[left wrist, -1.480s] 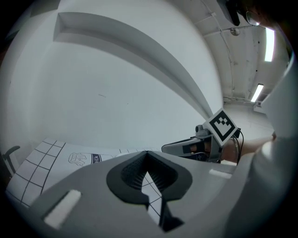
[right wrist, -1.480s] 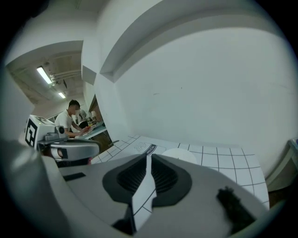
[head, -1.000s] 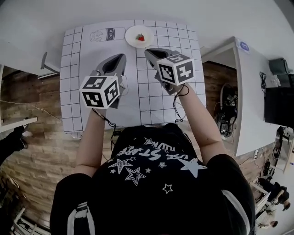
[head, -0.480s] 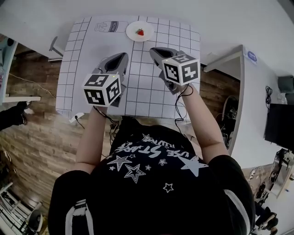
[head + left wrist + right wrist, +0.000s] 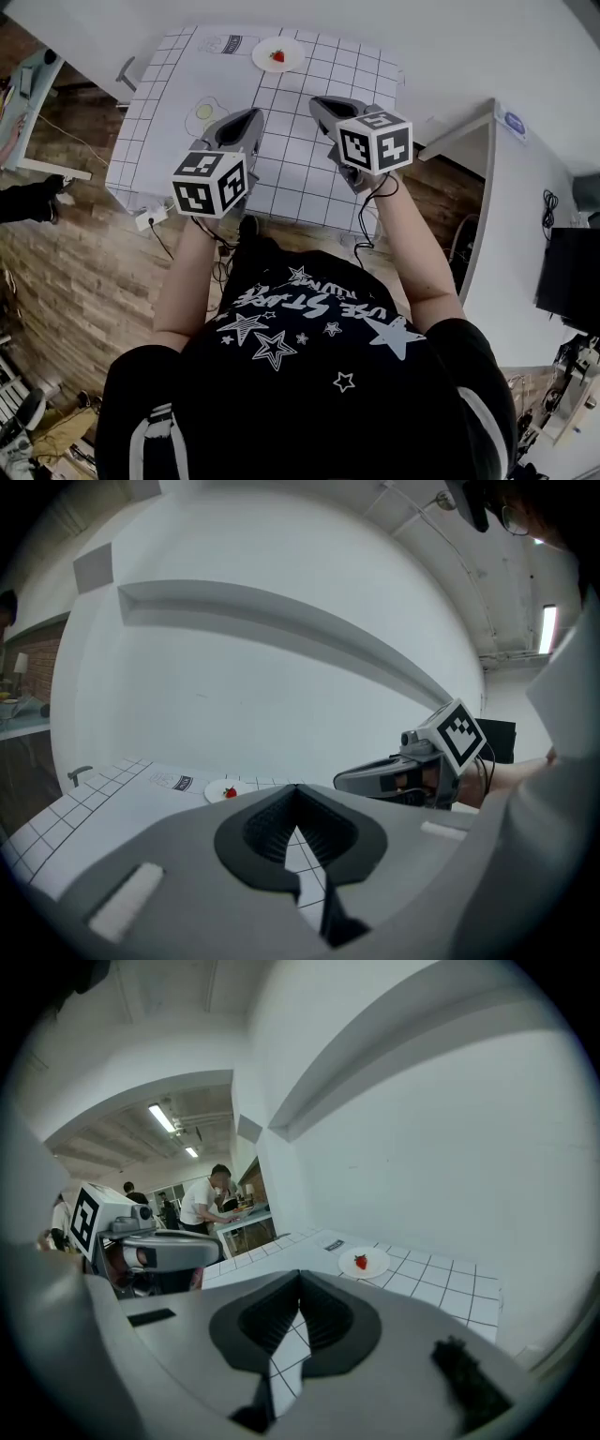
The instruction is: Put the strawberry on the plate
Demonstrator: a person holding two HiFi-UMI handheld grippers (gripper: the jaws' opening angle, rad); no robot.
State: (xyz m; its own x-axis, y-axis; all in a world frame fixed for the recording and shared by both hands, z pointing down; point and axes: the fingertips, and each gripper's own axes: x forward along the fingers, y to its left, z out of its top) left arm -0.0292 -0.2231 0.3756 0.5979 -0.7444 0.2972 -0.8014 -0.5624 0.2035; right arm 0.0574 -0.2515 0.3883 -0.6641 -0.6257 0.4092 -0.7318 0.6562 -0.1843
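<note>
Already the strawberry [image 5: 277,56] lies on the plate [image 5: 263,62] at the far edge of the table [image 5: 178,141]. Well nearer, the left gripper [image 5: 246,122] and right gripper [image 5: 323,105] hover side by side, jaws closed on nothing.

I'm seeing the strawberry [image 5: 277,56] showing red, the plate [image 5: 293,59] showing white. Mat [image 5: 178,141] is running white with a black grid. My left gripper [image 5: 246,120] and right gripper [image 5: 323,105] are showing grey shells with black pads [image 5: 267,825]. Their cubes [image 5: 210,184] are carrying black-and-white square markers. My shirt [image 5: 309,394] is showing black with white stars. Floor [image 5: 75,281] is reading brown wood-grain.
</note>
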